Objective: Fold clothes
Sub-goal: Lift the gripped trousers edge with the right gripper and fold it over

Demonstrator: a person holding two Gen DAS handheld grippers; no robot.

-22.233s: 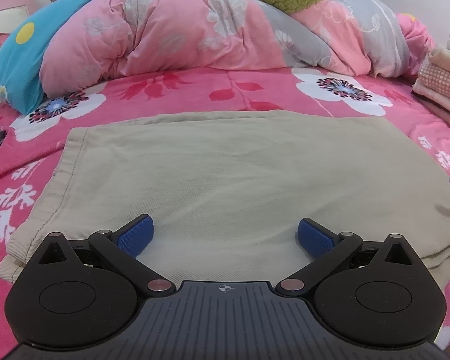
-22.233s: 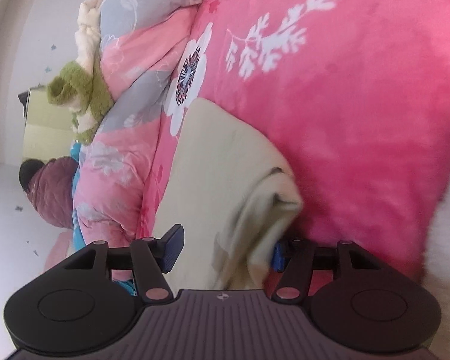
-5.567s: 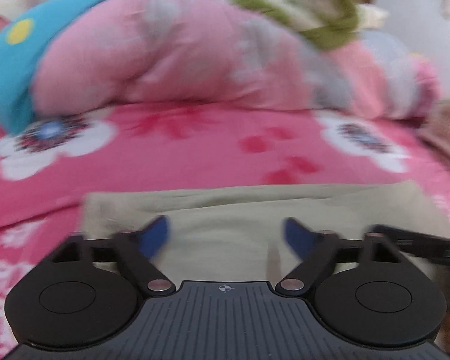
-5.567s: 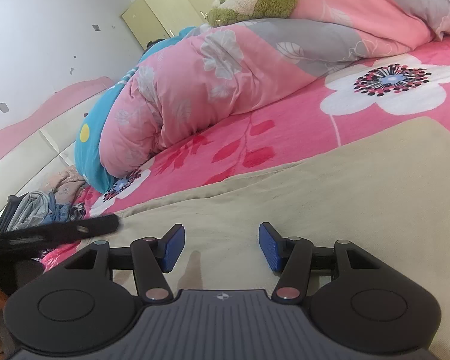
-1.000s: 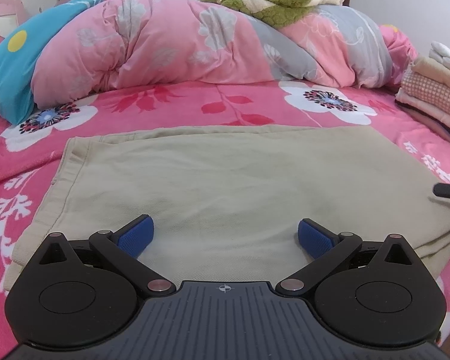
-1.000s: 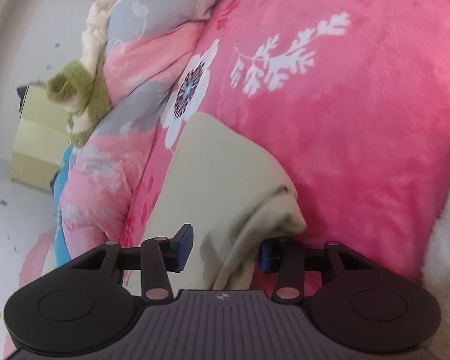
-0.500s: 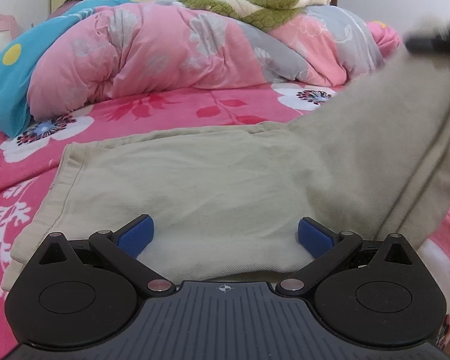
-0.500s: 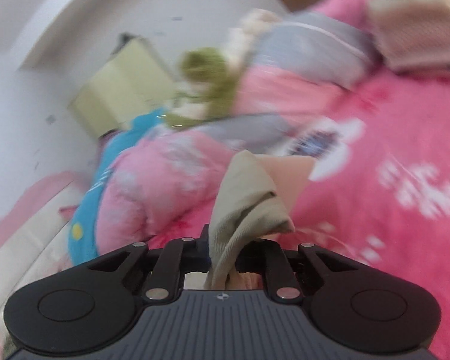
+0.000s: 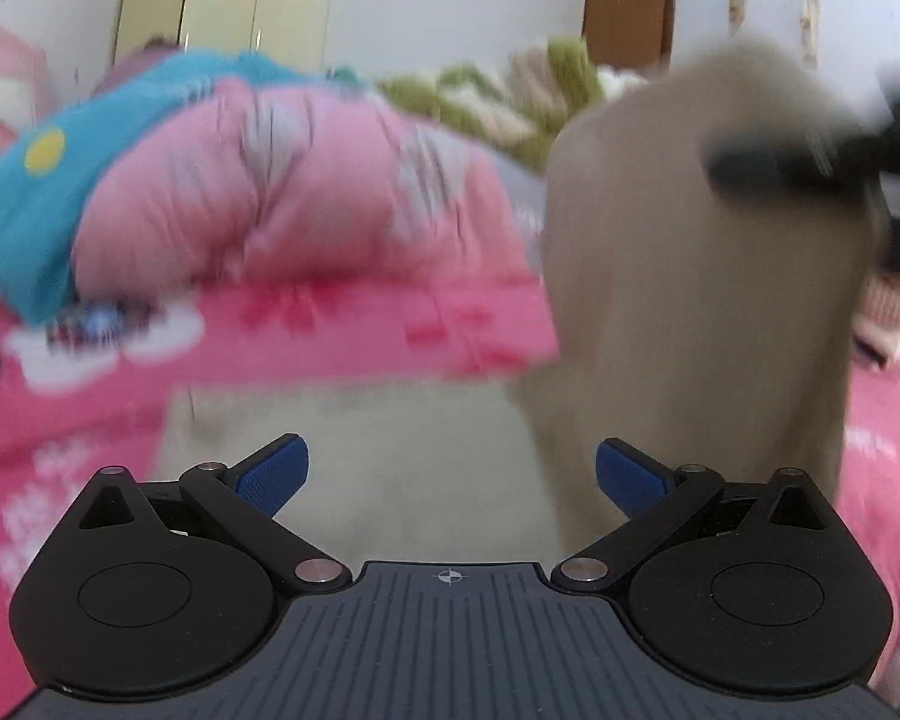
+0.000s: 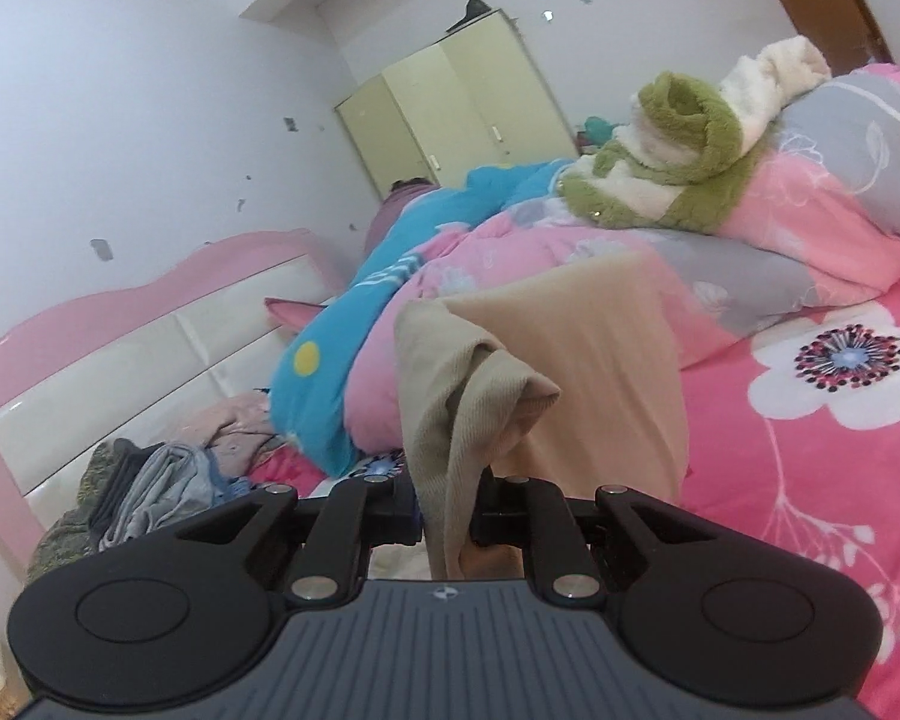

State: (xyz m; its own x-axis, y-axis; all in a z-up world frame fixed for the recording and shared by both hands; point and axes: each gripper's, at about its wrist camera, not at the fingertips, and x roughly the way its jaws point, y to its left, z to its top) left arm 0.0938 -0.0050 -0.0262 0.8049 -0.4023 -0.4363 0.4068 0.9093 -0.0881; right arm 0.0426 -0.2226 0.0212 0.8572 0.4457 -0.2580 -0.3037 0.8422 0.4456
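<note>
While the left wrist view is smeared with blur, we can still read its main shapes.
Left wrist, left gripper [image 9: 448, 474]: we see its blue pads spread wide, with nothing between them.
Left wrist, beige garment [image 9: 699, 312]: one part lies flat on the pink floral bedspread [image 9: 330, 336] just ahead of the open fingers; the other part rises as a tall sheet on the right side.
Left wrist, right gripper [image 9: 804, 165]: a dark blurred bar at the top of the raised sheet; we cannot read its fingers from here.
Left wrist, edges: the flat part's far edge runs across the bedspread; its left corner is blurred.
Left wrist, room: bare bedspread lies left of the flat part, up to the rolled pink quilt [image 9: 294, 192].
Right wrist, right gripper [image 10: 445, 519]: we see the fingers pinched together on a bunched fold of the garment.
Right wrist, beige garment [image 10: 600, 372]: it hangs ahead of the fingers, clear of the bed, with a loose corner flopped to the right.
Right wrist, room: open bedspread [image 10: 810, 480] spreads on the right.
Right wrist, clutter: a heap of clothes [image 10: 162, 486] sits on the left by the pink headboard [image 10: 120, 324].
</note>
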